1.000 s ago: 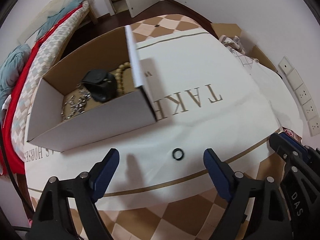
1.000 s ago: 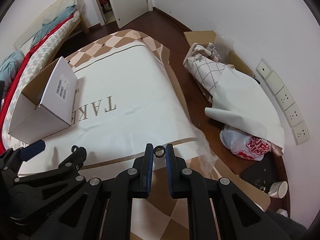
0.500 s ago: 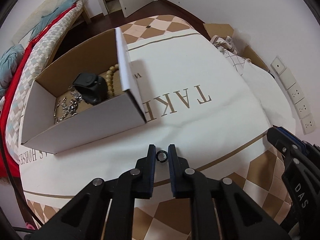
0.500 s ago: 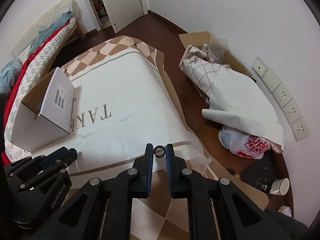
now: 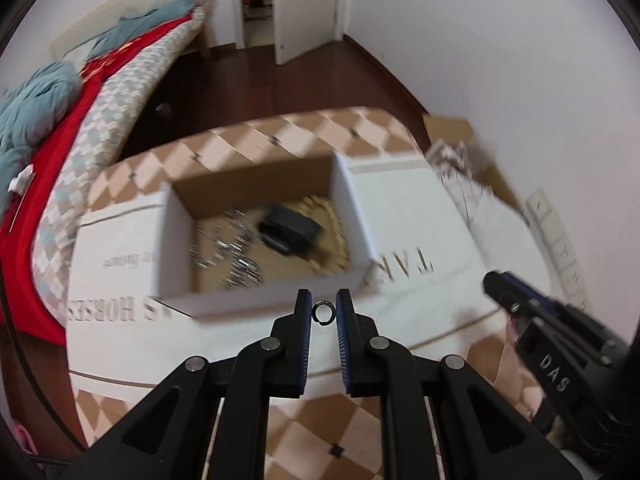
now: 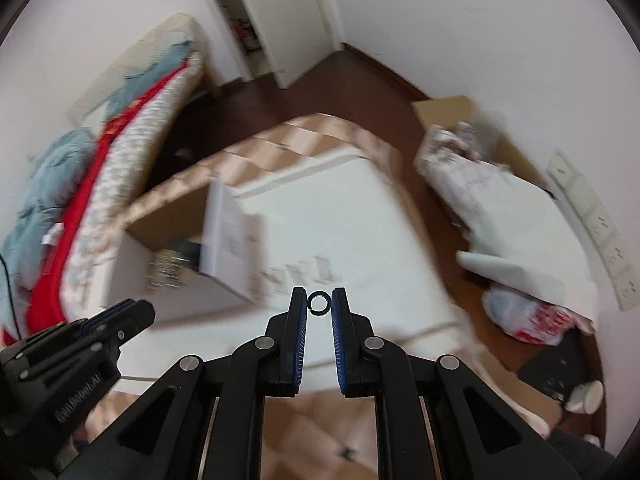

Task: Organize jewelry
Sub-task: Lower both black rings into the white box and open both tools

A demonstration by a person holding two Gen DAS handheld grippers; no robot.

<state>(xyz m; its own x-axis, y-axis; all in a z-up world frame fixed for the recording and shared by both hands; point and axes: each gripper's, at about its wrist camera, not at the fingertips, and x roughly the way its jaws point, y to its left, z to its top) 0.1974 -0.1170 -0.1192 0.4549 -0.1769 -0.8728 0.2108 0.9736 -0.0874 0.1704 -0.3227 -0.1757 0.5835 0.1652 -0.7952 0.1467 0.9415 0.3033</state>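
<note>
My left gripper (image 5: 323, 312) is shut on a small black ring (image 5: 323, 313) and holds it above the table, just in front of the open cardboard box (image 5: 178, 248). The box holds a silver chain (image 5: 226, 250), a black watch (image 5: 290, 230) and a beaded bracelet (image 5: 338, 240). My right gripper (image 6: 319, 303) is shut on a second small black ring (image 6: 319, 303), held above the white cloth to the right of the box (image 6: 224, 236). Each gripper shows at the edge of the other's view: the right (image 5: 536, 320), the left (image 6: 80, 340).
The table carries a white cloth (image 5: 400, 208) with brown lettering over a checkered cover (image 5: 312, 432). A bed (image 5: 80, 92) lies to the left. Bags and a cardboard box (image 6: 492, 184) sit on the floor by the right wall. An open door (image 5: 304, 8) is at the back.
My left gripper closed on the ring that lay on the cloth and lifted it toward the box. My right gripper, still holding its ring, rose and swung toward the box.
</note>
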